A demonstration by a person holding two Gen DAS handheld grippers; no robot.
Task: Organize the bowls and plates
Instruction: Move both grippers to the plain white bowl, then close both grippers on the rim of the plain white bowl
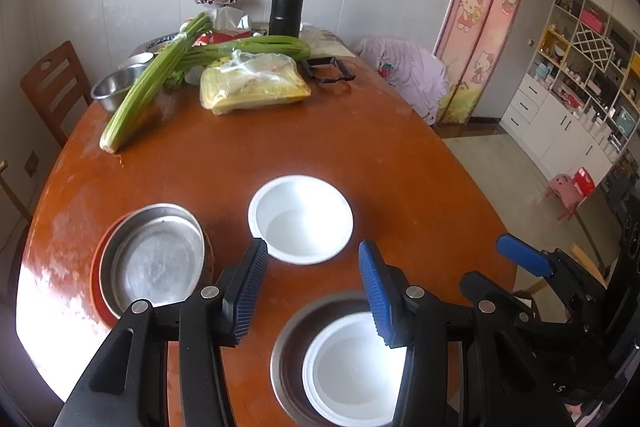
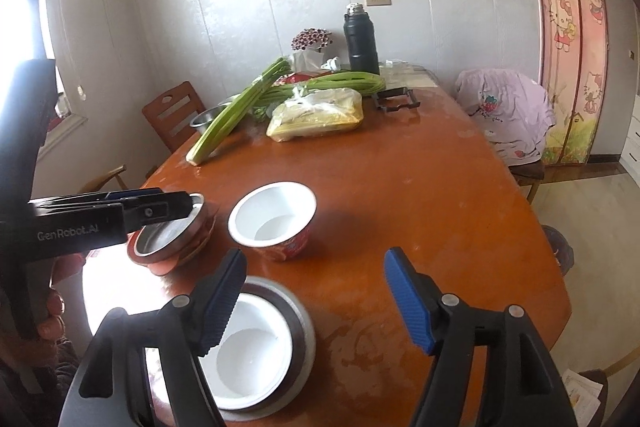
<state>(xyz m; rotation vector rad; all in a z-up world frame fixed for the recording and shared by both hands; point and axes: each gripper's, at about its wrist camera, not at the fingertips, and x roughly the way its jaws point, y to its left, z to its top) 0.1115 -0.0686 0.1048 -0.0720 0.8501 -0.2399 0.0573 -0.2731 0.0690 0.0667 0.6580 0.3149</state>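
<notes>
At table's six o'clock, we found one white plastic bowl (image 1: pixel 352 367) nested in a round steel dish (image 2: pixel 298 327); another white bowl (image 1: pixel 300 219) remained loose. Left gripper (image 1: pixel 316 291) and right gripper (image 2: pixel 316 303) gaped, empty.

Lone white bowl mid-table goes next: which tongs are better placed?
Probably left. The left tongs are open with the white bowl just beyond their tips; the right tongs sit nearer the nested bowl.

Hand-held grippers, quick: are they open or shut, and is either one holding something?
Left hand-held gripper: open, holding nothing, above the table.
Right hand-held gripper: open, holding nothing; a white bowl sits below it.
</notes>
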